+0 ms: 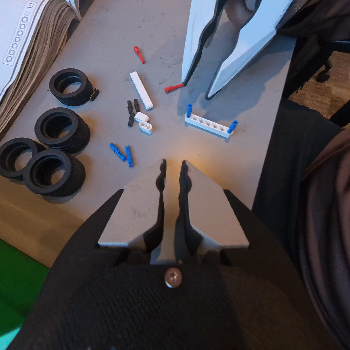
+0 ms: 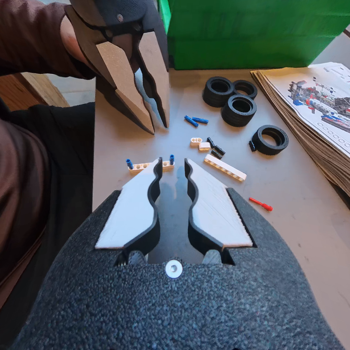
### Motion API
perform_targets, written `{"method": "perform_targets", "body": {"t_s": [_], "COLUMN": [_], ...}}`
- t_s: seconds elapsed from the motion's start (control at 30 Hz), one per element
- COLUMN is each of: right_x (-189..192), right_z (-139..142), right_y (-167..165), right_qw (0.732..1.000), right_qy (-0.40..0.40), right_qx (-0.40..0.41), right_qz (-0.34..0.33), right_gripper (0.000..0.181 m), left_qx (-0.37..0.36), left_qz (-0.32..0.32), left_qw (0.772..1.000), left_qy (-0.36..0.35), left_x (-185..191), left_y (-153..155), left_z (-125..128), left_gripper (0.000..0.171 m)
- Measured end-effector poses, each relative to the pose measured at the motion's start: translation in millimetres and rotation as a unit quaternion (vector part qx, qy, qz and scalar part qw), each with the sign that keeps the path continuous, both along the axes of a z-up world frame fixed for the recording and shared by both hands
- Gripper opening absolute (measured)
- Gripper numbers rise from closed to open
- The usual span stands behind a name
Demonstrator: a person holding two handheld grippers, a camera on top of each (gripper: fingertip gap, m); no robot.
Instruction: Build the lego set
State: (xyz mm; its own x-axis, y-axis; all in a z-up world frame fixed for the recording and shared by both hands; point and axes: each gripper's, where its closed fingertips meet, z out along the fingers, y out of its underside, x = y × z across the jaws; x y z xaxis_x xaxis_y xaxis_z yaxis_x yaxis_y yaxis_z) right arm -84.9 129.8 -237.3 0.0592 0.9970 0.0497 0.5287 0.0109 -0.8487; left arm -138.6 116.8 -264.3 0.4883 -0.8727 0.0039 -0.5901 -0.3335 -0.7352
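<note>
Left wrist view showed the left gripper (image 1: 173, 161) hovering over the grey table (image 1: 106, 47), its fingers parted by a narrow gap and grasping nothing. Ahead of it lay the white beam with blue pins (image 1: 208, 124), flat on the table with holes upward; its long axis ran from left-far to right-near across this view, and one blue pin stood upright at each end. The right gripper (image 1: 197, 91) came down from the top of the view, jaws spread and empty, one tip touching or just beside a red pin (image 1: 173, 88); I could not tell which. A second red pin (image 1: 139, 55) lay farther off. A plain white beam (image 1: 141, 90) lay near three black pins (image 1: 132, 111) and two short white links (image 1: 144, 122). Two loose blue pins (image 1: 122, 154) rested near the left fingertips. Four black tyres (image 1: 62, 128) stood at the left, beside an open instruction booklet (image 1: 28, 37).

Right wrist view showed a green bin (image 2: 246, 37) at the table's far edge; its contents could not be seen.
</note>
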Motion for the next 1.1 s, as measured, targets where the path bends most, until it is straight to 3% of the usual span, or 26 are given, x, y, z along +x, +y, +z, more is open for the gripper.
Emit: {"method": "perform_targets", "body": {"t_s": [0.27,0.63,0.8,0.93,1.1], "right_x": [-5,-5,6,13,4], "right_z": [2,17,25,30,13], "right_y": [-11,-12,-5,-18,-34], "right_qw": [0.999,0.998,0.995,0.985,0.977], "right_qy": [0.007,0.051,0.057,0.071,0.045], "right_qx": [-0.001,-0.02,-0.053,-0.073,-0.064], "right_qz": [0.033,0.024,-0.07,-0.139,-0.199], "right_gripper": [0.025,0.029,0.038,0.038,0.054], "left_qx": [0.041,0.029,0.015,0.019,0.019], "left_qz": [-0.006,-0.01,-0.003,0.0,0.002], "left_qw": [0.999,0.999,1.0,1.0,1.0], "left_qy": [0.029,0.023,0.016,0.018,0.018], "left_x": [-3,-3,-4,-4,-5], "left_y": [-11,-12,-10,-9,-9], "left_z": [-1,-2,-2,-2,-2], "left_gripper": [0.012,0.012,0.012,0.011,0.011]}}
